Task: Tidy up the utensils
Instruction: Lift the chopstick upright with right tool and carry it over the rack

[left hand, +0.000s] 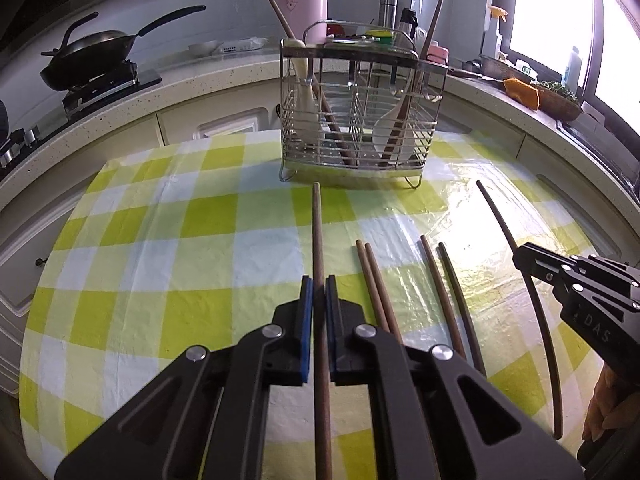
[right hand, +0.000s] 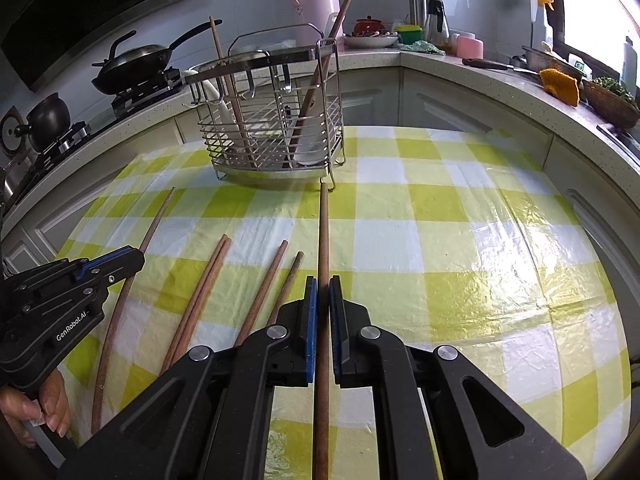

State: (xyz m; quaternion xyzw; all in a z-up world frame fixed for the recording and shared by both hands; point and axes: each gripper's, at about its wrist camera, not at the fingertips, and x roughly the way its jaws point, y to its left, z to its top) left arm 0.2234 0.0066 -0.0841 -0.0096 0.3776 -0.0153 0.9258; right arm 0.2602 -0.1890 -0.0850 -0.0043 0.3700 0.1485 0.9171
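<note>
At the far left of the right wrist view, the left tongs reached in from the frame's left edge, clamped shut on a long brown chopstick that ran from the lower left up toward the centre. A hand gripped the handle in the lower left corner. In the left wrist view the same left tongs filled the bottom centre, their blue pads pressed against that chopstick, whose tip pointed at the wire utensil rack in the upper middle.

Right of it, four loose chopsticks lay on the green-and-white checked table: a touching pair, then two slightly apart.

Farther right, the right tongs came in from the right edge, closed on a darker chopstick. In the right wrist view these right tongs sat bottom centre, pinching their chopstick, its tip near the rack's right front foot.

The rack stood at the table's far end, holding two wooden utensils and white spoon-like pieces, leaning. A black wok sat on the stove at upper left.
</note>
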